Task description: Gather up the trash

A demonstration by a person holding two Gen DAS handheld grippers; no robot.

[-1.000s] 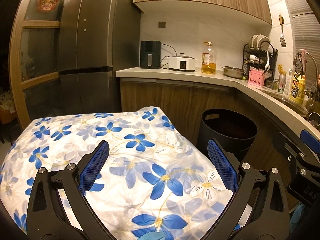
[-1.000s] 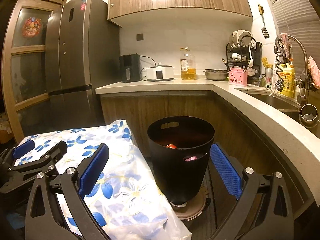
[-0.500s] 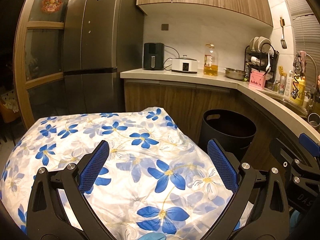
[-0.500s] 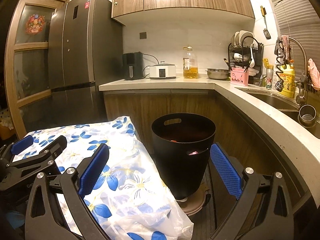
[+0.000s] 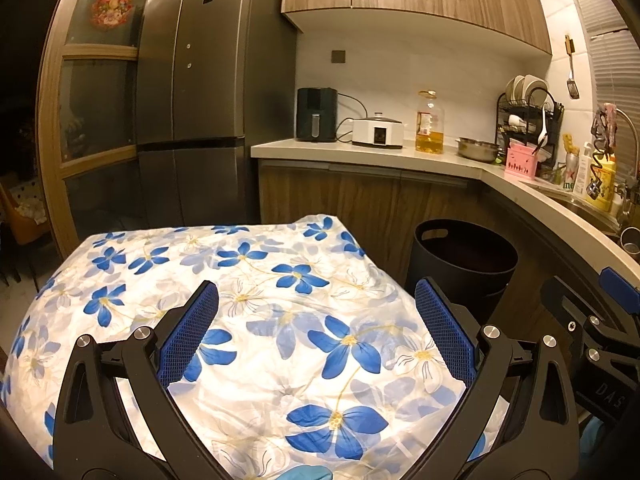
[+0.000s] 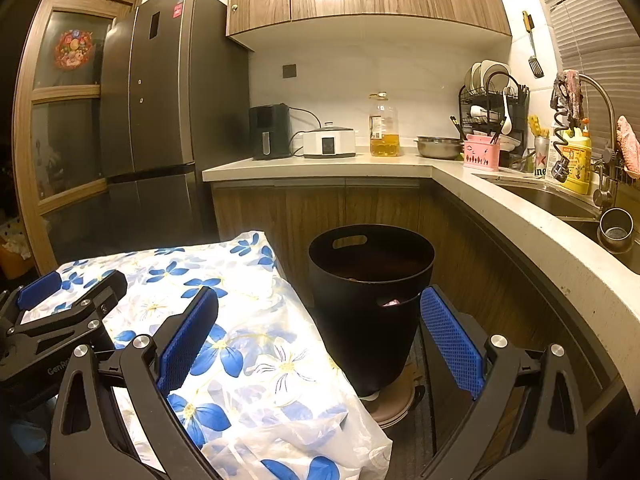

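Left wrist view shows "DAS" moulded on the black body of the right gripper (image 5: 612, 308) at the far right; in the right wrist view "GenR" can be read on the left gripper (image 6: 72, 300). A green can (image 6: 541, 160) near the sink carries a red star, and the yellow bottle (image 6: 576, 160) beside it has a label too small to read. Both grippers are black plastic with blue mesh-textured pads (image 5: 192, 332), jaws spread wide and empty. A glossy, wrinkled floral tablecloth (image 5: 260, 320) covers the table, its edge draping down just beside the round black trash bin (image 6: 370, 300), which has cut-out handles and holds a bit of pink trash (image 6: 390, 302). A narrow strip of floor runs between bin, table and the curved wooden counter (image 6: 540, 220).
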